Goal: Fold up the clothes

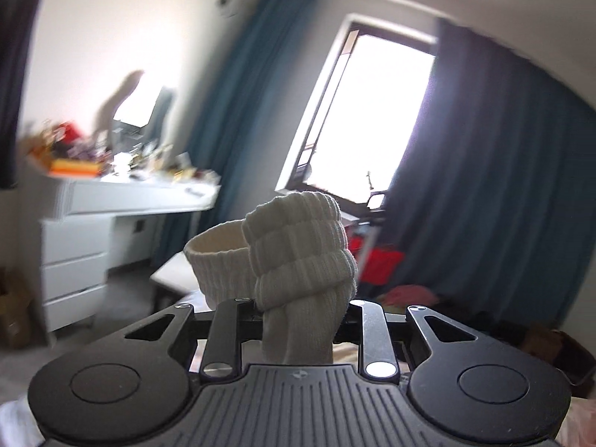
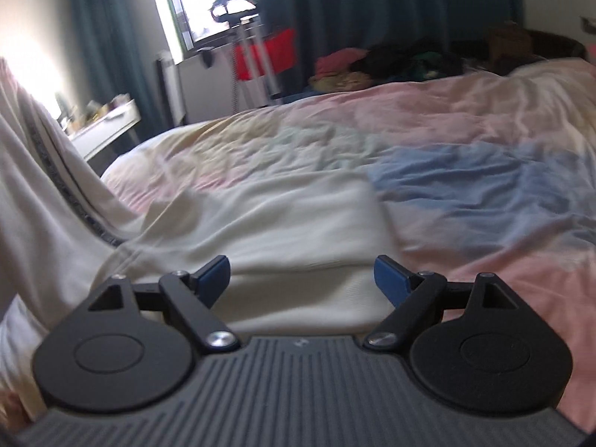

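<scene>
A cream-white garment has its ribbed cuff (image 1: 301,246) bunched up in the air, and my left gripper (image 1: 298,309) is shut on it; the cloth hides the fingertips. The cuff's open end (image 1: 216,253) sticks out to the left. In the right wrist view the same cream garment (image 2: 279,216) lies on the bed, and one part of it (image 2: 44,171), with a dark trim line, rises at the left edge. My right gripper (image 2: 301,273) hangs open just above the flat cloth, blue pads (image 2: 391,275) wide apart, nothing between them.
The bed carries a pastel patchwork quilt (image 2: 465,141). A heap of mixed clothes (image 2: 372,63) lies at its far side. Beyond stand a red rack (image 2: 268,52), a white dresser with clutter (image 1: 93,231), blue curtains (image 1: 503,171) and a bright window (image 1: 365,119).
</scene>
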A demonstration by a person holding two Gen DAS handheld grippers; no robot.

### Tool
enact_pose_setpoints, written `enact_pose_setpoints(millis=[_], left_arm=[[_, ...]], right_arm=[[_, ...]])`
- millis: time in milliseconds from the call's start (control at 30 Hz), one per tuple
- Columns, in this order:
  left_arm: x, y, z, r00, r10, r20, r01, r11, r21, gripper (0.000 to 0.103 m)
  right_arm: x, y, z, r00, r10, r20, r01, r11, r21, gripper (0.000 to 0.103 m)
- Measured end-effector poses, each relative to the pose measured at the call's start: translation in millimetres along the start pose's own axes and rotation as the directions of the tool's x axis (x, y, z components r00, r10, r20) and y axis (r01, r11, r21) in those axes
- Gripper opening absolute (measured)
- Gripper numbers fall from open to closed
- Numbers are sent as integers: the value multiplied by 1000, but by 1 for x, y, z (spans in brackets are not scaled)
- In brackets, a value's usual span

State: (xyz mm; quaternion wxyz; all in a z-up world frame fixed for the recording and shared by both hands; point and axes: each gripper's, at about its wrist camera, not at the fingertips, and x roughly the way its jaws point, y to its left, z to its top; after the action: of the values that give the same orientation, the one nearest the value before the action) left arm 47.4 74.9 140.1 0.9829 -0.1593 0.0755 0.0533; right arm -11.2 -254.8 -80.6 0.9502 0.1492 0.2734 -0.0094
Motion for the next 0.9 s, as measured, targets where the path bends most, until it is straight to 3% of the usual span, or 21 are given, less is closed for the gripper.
enact_pose_setpoints(millis=[133, 267, 433, 567, 700, 767, 800, 833, 900], left_arm=[[2, -91, -29, 998, -65, 17, 64, 997, 49, 26], [8, -170, -92, 990, -140, 3, 139, 982, 131, 25], [14, -236, -205, 969, -212, -126, 240, 930, 278, 25], [35, -244, -278, 924, -219, -313, 323, 886, 332, 27], [48, -240, -294, 878, -246, -412, 400, 849, 345, 42], [44, -237, -298, 860, -223, -460, 422, 818, 391, 63], [43, -230, -299, 848, -218, -483, 437, 804, 403, 85], [42, -222, -298, 830, -242, -503, 470, 789, 395, 98], [34, -202, -296, 800, -285, -528, 525, 759, 386, 99]], right_arm=[[-13, -30, 14, 998, -40, 57, 35, 995, 95, 86], [-22, -66, 26, 990, -92, 110, 67, 975, 213, 86], [-29, -111, 29, 982, -128, 139, 67, 925, 374, 86], [-25, -132, 27, 984, -103, 147, 24, 888, 460, 87], [-19, -140, 23, 987, -27, 161, -58, 863, 502, 87], [-16, -141, 22, 985, 14, 171, -103, 849, 518, 87], [-15, -142, 22, 983, 37, 178, -127, 839, 528, 87], [-15, -143, 21, 981, 59, 186, -152, 827, 541, 87], [-15, -145, 18, 975, 100, 196, -196, 802, 565, 87]])
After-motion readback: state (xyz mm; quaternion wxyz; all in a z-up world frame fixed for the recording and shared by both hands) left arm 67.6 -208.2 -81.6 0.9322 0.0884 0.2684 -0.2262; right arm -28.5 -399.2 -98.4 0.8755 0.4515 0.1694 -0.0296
